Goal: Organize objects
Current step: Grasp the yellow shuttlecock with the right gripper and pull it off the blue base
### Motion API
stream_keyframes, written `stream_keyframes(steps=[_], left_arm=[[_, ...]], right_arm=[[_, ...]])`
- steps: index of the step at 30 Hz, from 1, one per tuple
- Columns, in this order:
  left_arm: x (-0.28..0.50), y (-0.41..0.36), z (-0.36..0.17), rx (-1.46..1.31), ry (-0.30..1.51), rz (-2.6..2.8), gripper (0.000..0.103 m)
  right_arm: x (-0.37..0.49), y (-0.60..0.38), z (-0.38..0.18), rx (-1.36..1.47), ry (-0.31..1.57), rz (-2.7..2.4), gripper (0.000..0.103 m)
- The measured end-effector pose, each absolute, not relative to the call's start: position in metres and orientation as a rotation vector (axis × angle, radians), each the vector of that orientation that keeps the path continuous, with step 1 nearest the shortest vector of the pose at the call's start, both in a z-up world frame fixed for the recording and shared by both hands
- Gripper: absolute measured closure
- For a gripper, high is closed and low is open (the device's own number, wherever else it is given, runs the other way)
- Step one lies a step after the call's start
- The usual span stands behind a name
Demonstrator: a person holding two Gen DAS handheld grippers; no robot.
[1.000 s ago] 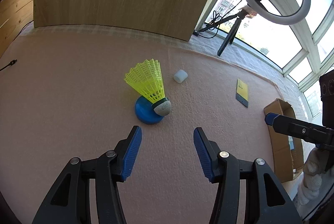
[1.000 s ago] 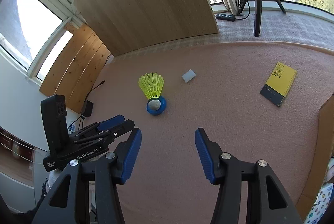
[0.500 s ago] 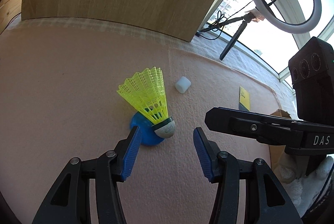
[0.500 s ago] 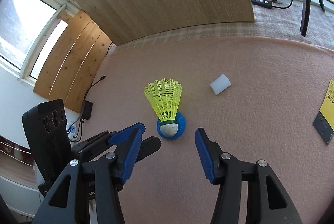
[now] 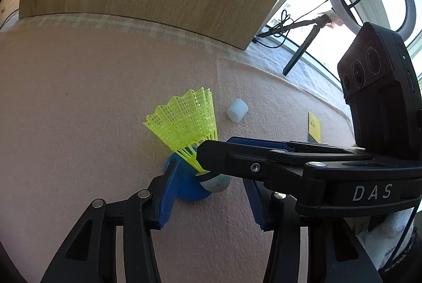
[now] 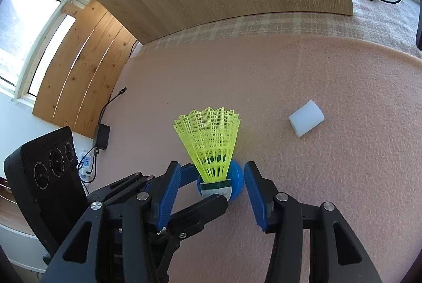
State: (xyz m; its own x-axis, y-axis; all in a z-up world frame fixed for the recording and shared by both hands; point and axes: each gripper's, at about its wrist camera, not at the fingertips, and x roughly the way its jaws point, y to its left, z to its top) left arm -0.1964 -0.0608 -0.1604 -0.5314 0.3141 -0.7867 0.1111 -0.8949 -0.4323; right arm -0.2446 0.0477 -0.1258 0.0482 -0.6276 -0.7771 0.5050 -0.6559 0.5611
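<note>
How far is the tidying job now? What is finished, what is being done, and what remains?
Nothing looks put away yet. In hand: both the left gripper and right gripper are closing around the yellow shuttlecock standing on the blue disc; the pads are not pressing on it yet. Left: the white cylinder and the yellow booklet lie loose on the pink mat.

Shuttlecock (image 6: 211, 140) stands on disc (image 6: 237, 184), block (image 6: 306, 118) right.

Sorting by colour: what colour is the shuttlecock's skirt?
Neon yellow; the shuttlecock shows best in the right wrist view.
</note>
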Motion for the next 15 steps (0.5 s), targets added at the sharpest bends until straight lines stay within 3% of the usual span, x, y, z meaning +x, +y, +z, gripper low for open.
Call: stream_keyframes(steps=[5,9,15], left_arm=[[-0.201,-0.056,-0.165,-1.463,-0.651,2.554,0.065],[-0.199,-0.055,-0.166,-1.466,-0.639,2.555,0.071],[-0.191,-0.04,-0.156,-1.447,-0.587,2.566,0.071]], right_arm=[[-0.246,0.042,-0.134,1.527,-0.12,-1.702,0.075],[-0.247,0.045,-0.138,1.53,-0.142,-1.699,0.077],[-0.242,0.057,-0.136,1.524,-0.174,-1.704,0.078]])
